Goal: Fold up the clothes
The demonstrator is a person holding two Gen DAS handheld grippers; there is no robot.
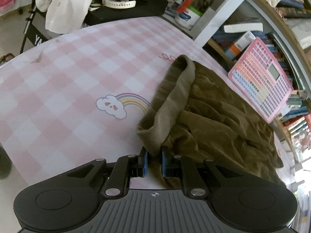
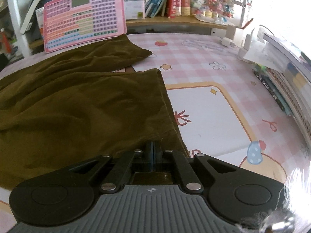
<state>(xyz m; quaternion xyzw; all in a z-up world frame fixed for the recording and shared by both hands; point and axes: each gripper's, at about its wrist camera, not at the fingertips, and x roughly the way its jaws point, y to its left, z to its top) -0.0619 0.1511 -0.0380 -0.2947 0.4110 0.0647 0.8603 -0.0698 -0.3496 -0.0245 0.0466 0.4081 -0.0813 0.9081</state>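
Left wrist view shows the olive-brown trousers [image 1: 223, 120] crumpled across the right half of the frame, on the pink checked desk [image 1: 68, 81]. Their ribbed waistband [image 1: 171, 101] runs from the centre bottom up toward the upper middle, and my left tongs [image 1: 154, 162] grasp its near end between the blue pads [image 1: 145, 161].

Right wrist view shows the other end: the near leg [image 2: 87, 104] fills the left and centre of the frame, its hem [image 2: 169, 106] running down to my right tongs [image 2: 153, 152], which are clenched, apparently on the hem's near corner. The far leg [image 2: 101, 54] lies beyond it, splayed toward the upper middle, just in front of a pink keyboard board [image 2: 83, 15] leaning on the bookshelf.

So the trousers' long axis spans from one pair of tongs to the other, waistband at my left and hem at my right. Any fold, I judge, turns on bringing those two ends together, or the near edge over the far leg.
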